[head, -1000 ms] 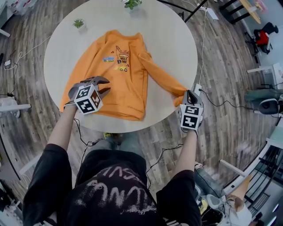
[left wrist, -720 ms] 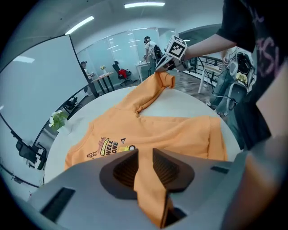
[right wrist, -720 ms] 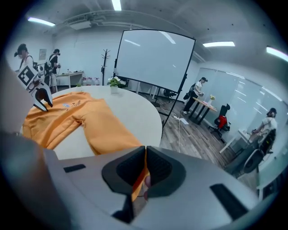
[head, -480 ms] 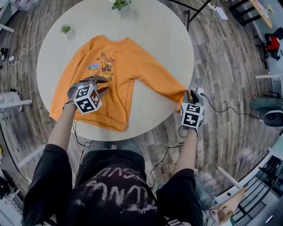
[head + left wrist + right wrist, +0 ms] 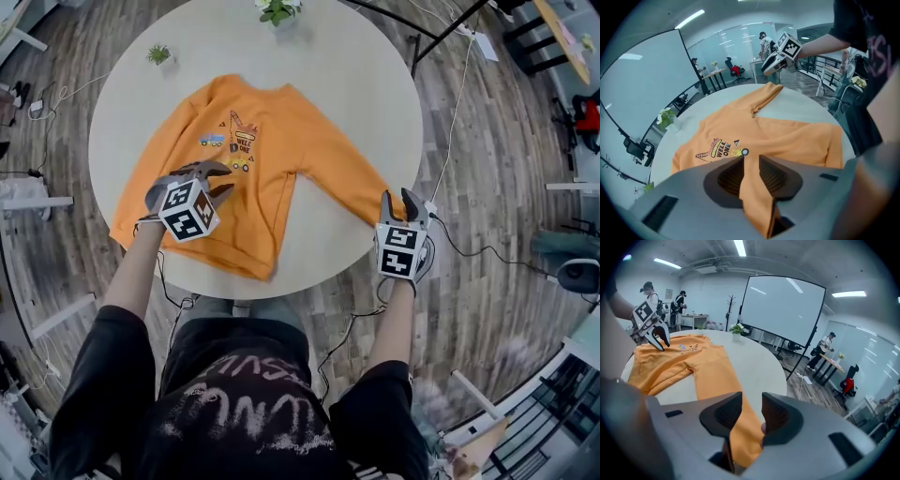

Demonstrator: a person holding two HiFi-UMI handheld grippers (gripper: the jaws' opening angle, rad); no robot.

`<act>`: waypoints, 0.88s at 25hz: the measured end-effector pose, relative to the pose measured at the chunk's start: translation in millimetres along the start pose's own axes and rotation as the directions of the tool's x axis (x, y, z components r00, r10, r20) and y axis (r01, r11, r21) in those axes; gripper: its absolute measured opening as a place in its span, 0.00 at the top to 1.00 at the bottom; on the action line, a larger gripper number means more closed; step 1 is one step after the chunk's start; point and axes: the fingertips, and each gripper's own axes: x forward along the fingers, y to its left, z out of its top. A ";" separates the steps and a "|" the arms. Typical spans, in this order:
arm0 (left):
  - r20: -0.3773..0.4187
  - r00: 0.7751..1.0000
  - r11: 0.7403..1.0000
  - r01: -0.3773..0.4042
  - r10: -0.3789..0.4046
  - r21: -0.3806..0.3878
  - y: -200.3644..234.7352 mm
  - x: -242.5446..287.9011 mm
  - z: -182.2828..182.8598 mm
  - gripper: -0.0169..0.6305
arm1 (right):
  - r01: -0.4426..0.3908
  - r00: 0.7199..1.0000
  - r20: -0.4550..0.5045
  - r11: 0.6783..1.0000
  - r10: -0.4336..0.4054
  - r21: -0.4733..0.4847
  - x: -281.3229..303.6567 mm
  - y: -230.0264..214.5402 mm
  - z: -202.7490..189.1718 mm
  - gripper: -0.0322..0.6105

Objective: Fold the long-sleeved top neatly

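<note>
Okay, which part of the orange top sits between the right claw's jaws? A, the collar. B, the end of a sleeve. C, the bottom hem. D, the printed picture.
B: the sleeve runs from the top into the right claw, whose jaws have just been opening and stand apart around its end.

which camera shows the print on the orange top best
The left gripper view: the print sits close and large, lettering readable. The head view shows the print small; the right gripper view only a distant speck.
</note>
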 end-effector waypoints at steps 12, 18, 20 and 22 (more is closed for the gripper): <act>0.062 0.983 0.976 -0.163 0.173 -0.143 22.4 -60.2 -79.3 0.89 | -0.042 0.995 0.095 0.999 0.043 -0.010 -15.5 108.1 61.4 0.94; 0.105 0.968 0.946 -0.195 0.228 -0.261 28.4 -95.3 -142.7 0.96 | -0.094 0.987 0.131 0.996 0.092 0.009 -22.7 201.0 96.1 0.94; 0.105 0.965 0.937 -0.202 0.240 -0.286 26.4 -105.9 -167.5 0.96 | -0.109 0.985 0.131 0.994 0.108 0.002 -20.7 231.6 104.2 0.94; 0.107 0.963 0.925 -0.204 0.249 -0.320 22.4 -116.1 -195.7 0.96 | -0.123 0.984 0.131 0.992 0.123 -0.015 -17.7 264.1 111.7 0.94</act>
